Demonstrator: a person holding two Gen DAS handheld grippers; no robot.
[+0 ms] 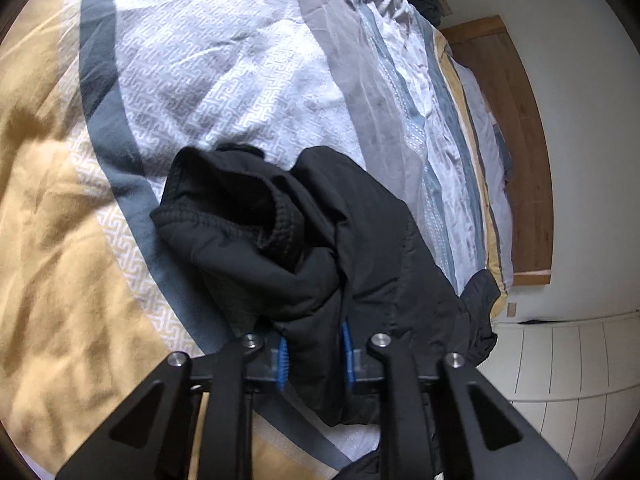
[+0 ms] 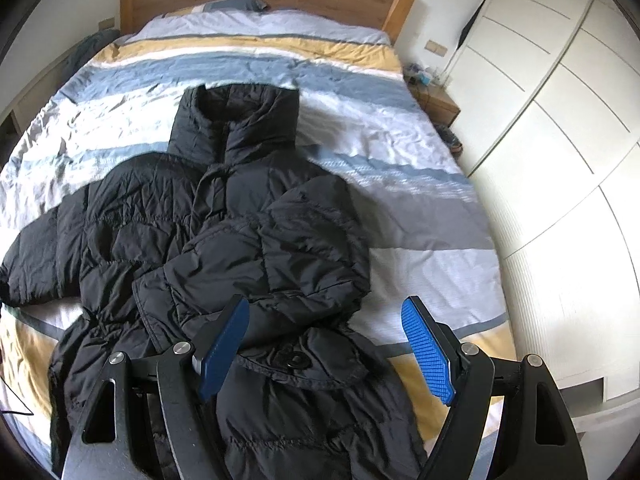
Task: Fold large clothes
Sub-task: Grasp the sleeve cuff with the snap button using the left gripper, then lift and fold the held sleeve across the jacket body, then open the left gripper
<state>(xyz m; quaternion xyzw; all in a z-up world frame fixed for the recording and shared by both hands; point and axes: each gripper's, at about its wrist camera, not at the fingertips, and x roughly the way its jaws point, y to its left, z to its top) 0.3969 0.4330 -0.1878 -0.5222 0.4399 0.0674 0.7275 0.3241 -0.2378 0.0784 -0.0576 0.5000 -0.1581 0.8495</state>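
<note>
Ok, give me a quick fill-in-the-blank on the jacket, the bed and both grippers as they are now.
1. The left gripper is shut on a fold of the ____ jacket.
2. The right gripper is ____, with nothing between its blue pads.
3. The jacket lies on a striped duvet with its collar toward the wooden ____.
4. One sleeve is folded ____ the jacket's front.

Missing words: black; open; headboard; over

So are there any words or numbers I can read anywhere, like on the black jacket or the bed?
None: no words or numbers can be read in either view.
Black jacket: a round snap on a flap near the bottom has some raised marks, too small and blurred to read.
Striped duvet: just a maze-like pattern, no letters.
White wardrobe: plain doors, no labels.
</note>
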